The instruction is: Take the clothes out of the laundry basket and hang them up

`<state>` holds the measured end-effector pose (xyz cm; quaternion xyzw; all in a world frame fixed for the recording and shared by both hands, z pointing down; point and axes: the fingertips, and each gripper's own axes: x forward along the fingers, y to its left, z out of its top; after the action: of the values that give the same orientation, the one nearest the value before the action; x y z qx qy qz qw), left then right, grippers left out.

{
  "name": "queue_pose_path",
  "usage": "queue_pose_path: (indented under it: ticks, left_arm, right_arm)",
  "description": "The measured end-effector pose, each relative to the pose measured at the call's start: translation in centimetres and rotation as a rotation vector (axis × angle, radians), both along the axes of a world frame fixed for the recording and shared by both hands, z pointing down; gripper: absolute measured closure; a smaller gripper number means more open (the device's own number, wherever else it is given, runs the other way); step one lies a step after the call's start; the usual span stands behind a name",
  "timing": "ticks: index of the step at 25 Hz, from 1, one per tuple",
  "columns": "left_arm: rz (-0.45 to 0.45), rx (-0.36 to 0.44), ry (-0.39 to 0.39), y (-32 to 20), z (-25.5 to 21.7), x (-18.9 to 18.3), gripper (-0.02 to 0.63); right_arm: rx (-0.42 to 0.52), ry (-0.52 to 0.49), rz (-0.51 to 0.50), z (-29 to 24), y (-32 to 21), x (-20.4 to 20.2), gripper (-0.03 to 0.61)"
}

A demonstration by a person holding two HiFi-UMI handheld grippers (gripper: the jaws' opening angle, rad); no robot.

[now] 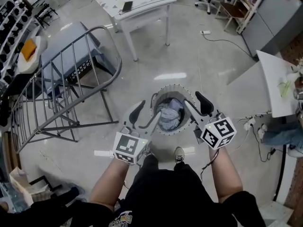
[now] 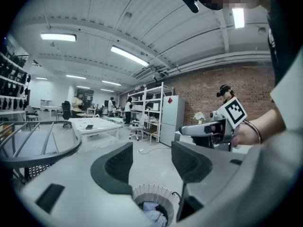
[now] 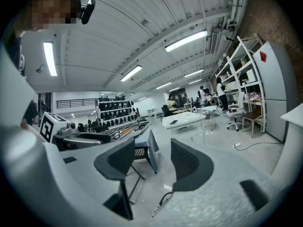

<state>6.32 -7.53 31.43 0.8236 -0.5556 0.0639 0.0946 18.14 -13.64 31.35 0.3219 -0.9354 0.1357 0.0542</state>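
- The drying rack (image 1: 64, 82) fills the left of the head view, its bars spread out flat. It stands near the basket, I judge so that each piece needs only a short carry. A grey cloth is already draped over its far end.
- A white tabletop (image 1: 137, 1) sits at the top centre, well apart from my work. It carries a small dark flat thing and plays no part that I can see.
- The laundry basket (image 1: 173, 88) stands on the floor just ahead of my feet, at the centre of the frame. Its round mouth faces up, so I can reach straight in from above.
- The clothes (image 1: 170, 113) lie bunched inside the basket, pale blue and grey. None has been lifted out.
- My left hand-held gripper (image 1: 147, 111) hangs over the basket's left rim with its jaws wide and nothing between them. In its own view the basket mouth shows low between the jaws, so I take it as lined up for a reach down.
- My right hand-held gripper (image 1: 195, 103) hangs over the right rim, jaws also wide and empty. It looks across the floor toward the rack rather than into the basket. I hold one on each side to take a garment with both.
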Motion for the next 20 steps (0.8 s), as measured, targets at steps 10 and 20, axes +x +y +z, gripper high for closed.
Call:
queue_pose_path:
  ticks: [10, 20]
  left_arm:
    - [0.17, -0.017, 0.041, -2.3, 2.8, -3.6, 0.382]
    - [0.175, -0.047, 0.065, -3.2, 5.4, -3.9, 0.382]
  right_arm:
    - [-0.02, 0.022, 0.158, 2.2, -0.7, -3.3, 0.333]
    - [-0.078, 0.058, 0.163, 6.2, -2.0, -3.1, 0.333]
